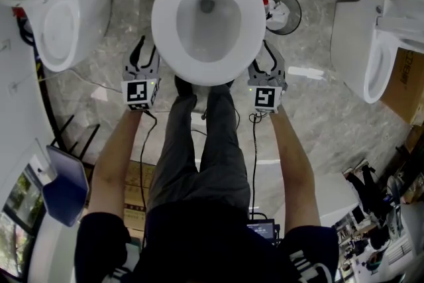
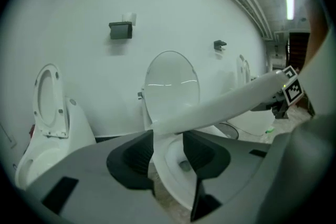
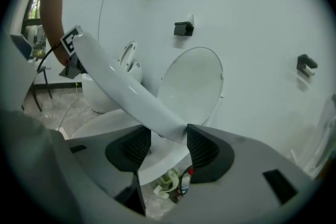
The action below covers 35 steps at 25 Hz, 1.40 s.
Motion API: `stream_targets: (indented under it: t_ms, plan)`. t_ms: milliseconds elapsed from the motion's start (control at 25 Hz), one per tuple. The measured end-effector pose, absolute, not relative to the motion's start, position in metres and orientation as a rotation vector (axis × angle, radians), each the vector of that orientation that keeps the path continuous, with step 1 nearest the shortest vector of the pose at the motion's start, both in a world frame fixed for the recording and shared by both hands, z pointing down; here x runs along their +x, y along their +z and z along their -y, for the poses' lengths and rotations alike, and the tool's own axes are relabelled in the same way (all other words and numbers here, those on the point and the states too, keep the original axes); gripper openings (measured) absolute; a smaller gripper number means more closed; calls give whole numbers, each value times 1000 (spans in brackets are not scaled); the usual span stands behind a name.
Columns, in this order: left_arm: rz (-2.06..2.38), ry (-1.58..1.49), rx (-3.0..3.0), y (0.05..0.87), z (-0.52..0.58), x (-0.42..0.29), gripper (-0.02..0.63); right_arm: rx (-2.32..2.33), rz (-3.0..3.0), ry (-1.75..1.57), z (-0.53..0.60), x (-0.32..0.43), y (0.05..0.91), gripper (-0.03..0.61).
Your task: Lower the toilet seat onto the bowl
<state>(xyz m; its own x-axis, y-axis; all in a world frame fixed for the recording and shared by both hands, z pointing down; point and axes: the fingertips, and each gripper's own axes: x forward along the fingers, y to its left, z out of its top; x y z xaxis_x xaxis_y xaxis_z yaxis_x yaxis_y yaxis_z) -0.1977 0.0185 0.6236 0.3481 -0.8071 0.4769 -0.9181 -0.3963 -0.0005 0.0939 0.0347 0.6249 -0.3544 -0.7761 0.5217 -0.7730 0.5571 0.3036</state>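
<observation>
Left gripper [image 1: 144,53] and right gripper [image 1: 267,55] each clamp one side of the seat [image 1: 209,74] — held above the bowl [image 2: 170,178].

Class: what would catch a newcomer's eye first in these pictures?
The white seat, tilted up off the bowl, spans between the left gripper and right gripper, each clamped on one side of it. Behind it the lid stands upright, and other toilets flank the middle one.
</observation>
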Motion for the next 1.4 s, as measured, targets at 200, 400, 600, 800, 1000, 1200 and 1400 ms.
stream_targets:
  t_ms: [200,400,600,800,1000,1200,1400]
  plan:
    - [1577,640,2389,623,-19,-198,193,1193,2129,-120,-33,91,624,227]
    - [1622,723,2470,620,-17,-198,196,1125,2086,-252,-30,86,623,222]
    - [1609,927,2617,618,-17,-193,196,1084,2061,-330,-31,85,625,213]
    - [1539,1143,2748,620,-22,-187,181,1072,2052,-336,-35,84,629,212]
    - [1389,1220,2945,619,-32,-157,175,1078,2038,-329,-40,83,636,212]
    - [1393,1128,2906,619,-33,-157,184,1098,2049,-289,-41,83,637,216]
    - [1425,1080,2853,626,-36,-159,196,1113,2051,-268,-44,83,642,219]
